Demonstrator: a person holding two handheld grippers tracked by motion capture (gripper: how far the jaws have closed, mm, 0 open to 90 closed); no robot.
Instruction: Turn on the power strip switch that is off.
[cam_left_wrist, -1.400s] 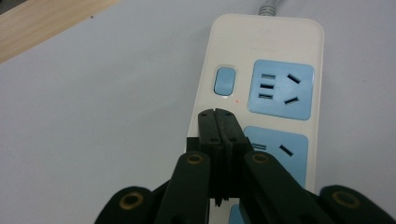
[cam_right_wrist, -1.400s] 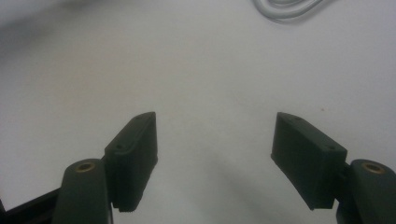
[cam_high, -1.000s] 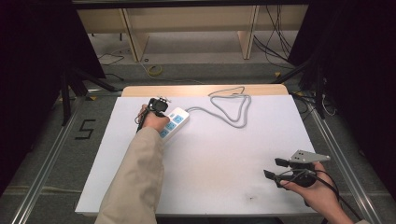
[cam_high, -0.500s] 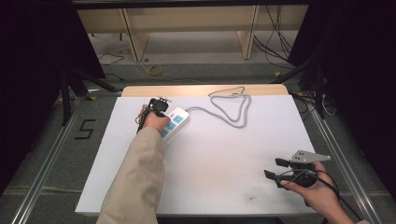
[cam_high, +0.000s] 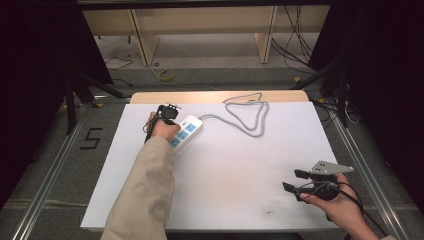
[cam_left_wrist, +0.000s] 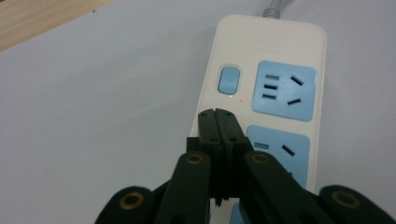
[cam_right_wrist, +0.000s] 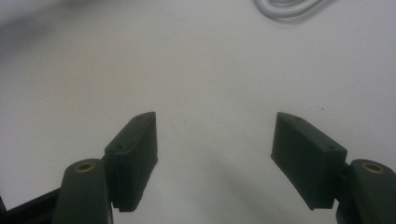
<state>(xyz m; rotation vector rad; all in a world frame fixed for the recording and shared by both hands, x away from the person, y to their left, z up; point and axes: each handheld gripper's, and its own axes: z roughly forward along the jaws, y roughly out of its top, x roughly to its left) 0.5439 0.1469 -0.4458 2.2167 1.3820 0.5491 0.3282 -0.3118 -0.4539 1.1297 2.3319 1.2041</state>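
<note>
Power strip (cam_high: 186, 132) lies toward the far-left part of the bench (cam_high: 240, 165), its grey cord (cam_high: 247, 114) looping off toward the far edge. Left tool (cam_left_wrist: 218, 114) has its jaws pressed together with nothing between them, tips over the strip's near-left edge, just short of the blue switch button (cam_left_wrist: 229, 80); a small red dot glows beside the button. Contact between tips and strip casing: cannot tell. Right tool (cam_right_wrist: 215, 135) sits near the right front corner of the bench, jaws wide apart, holding nothing, well clear of the strip.

Likely step: press the switch with the closed tips.

Risks: tips are off to the side of the button, so a push from here could land on the casing or slip into the blue socket (cam_left_wrist: 284, 90) next to it. The strip is light and nothing pins it, so a slanted push could slide it across the bench instead of clicking the switch.
</note>
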